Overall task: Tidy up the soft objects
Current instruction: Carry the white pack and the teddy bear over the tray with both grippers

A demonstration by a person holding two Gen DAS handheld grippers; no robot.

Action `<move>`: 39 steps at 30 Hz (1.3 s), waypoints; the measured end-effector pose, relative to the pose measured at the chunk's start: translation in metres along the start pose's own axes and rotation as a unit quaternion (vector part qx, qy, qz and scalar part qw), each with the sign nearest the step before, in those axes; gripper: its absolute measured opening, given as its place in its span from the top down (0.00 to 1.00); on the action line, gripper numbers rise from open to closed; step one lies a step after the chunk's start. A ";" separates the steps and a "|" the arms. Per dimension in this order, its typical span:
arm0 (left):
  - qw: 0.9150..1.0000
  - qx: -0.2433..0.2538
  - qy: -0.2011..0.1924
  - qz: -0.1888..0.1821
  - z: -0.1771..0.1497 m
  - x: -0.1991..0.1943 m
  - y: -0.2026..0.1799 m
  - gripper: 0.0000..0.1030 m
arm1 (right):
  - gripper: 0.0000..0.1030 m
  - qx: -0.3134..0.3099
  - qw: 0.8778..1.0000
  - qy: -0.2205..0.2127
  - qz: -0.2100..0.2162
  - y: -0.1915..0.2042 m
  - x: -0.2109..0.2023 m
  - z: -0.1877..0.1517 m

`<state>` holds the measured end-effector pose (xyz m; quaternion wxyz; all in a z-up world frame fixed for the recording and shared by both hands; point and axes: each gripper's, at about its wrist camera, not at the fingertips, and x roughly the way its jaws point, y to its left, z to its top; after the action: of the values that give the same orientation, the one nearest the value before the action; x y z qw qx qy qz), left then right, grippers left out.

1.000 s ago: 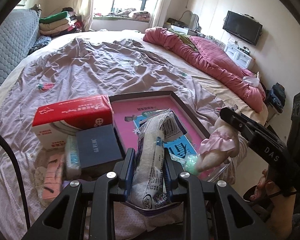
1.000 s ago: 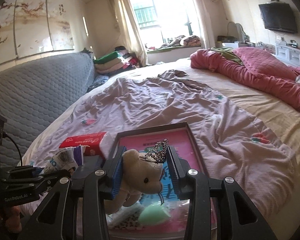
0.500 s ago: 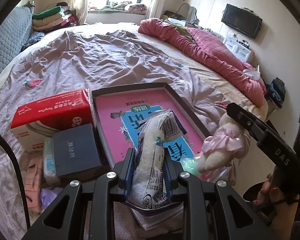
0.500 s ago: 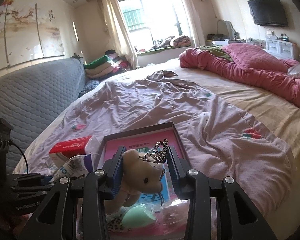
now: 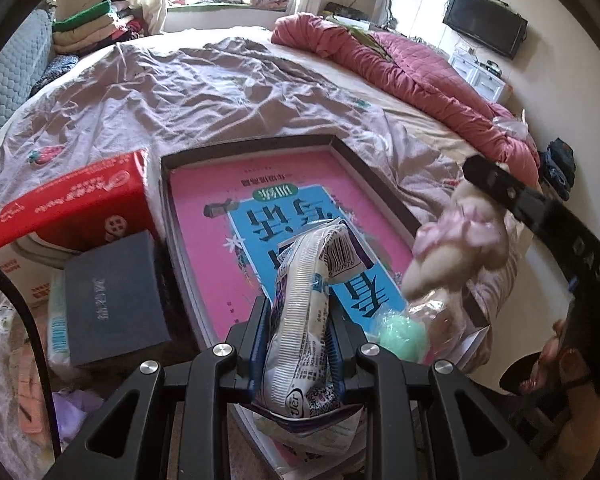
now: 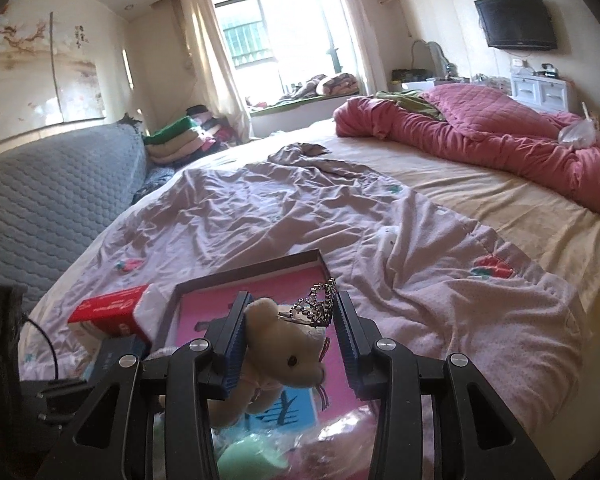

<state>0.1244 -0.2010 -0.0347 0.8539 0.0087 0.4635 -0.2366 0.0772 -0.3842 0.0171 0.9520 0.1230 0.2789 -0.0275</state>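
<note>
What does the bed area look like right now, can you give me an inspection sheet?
Surface: bed under a wrinkled lilac sheet.
Job's things: packet in left gripper; plush bear in right gripper; both over the tray.
Clutter: red tissue box, dark box, green sponge.
Grippers: both shut on their loads.
Cables: black cable, lower left.
Surroundings: pink quilt, television, window.

Your plush bear (image 5: 456, 248) smeared by motion blur in the left wrist view, its legs hidden behind your right gripper (image 6: 289, 344), green soft thing (image 6: 243, 458) blurred and cut by the frame edge, wipes packet (image 5: 306, 332) base hidden behind your left gripper (image 5: 300, 344)
</note>
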 end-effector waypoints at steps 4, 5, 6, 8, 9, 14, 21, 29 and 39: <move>1.000 0.002 0.005 -0.005 -0.002 0.005 0.002 0.74 | 0.59 0.002 1.000 0.011 -0.015 -0.004 0.015 -0.003; 1.000 0.001 0.005 -0.007 -0.002 0.006 0.003 0.74 | 0.59 0.001 1.000 0.015 -0.018 -0.004 0.019 -0.004; 1.000 0.002 0.005 -0.007 -0.002 0.007 0.003 0.74 | 0.59 0.000 1.000 0.020 -0.021 -0.005 0.023 -0.005; 1.000 0.003 0.006 -0.008 -0.003 0.008 0.003 0.74 | 0.59 -0.002 0.999 0.025 -0.024 -0.004 0.027 -0.008; 1.000 0.004 0.006 -0.009 -0.003 0.009 0.003 0.74 | 0.59 -0.004 0.999 0.029 -0.025 -0.003 0.029 -0.010; 1.000 0.001 0.012 -0.018 -0.003 0.014 0.005 0.74 | 0.59 -0.013 0.998 0.051 -0.035 -0.003 0.042 -0.018; 1.000 0.007 0.015 -0.020 -0.003 0.017 0.004 0.74 | 0.59 -0.031 0.995 0.081 -0.049 0.001 0.057 -0.031; 1.000 0.002 0.020 -0.024 -0.002 0.021 0.009 0.74 | 0.56 -0.038 0.993 0.095 -0.056 0.003 0.065 -0.035; 0.999 -0.002 0.025 -0.023 -0.002 0.024 0.010 0.74 | 0.54 -0.026 0.992 0.102 -0.069 -0.003 0.067 -0.037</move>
<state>0.1377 -0.2013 -0.0572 0.8362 0.0017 0.4855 -0.2551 0.1138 -0.3767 -0.0501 0.9173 0.0812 0.3828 -0.0732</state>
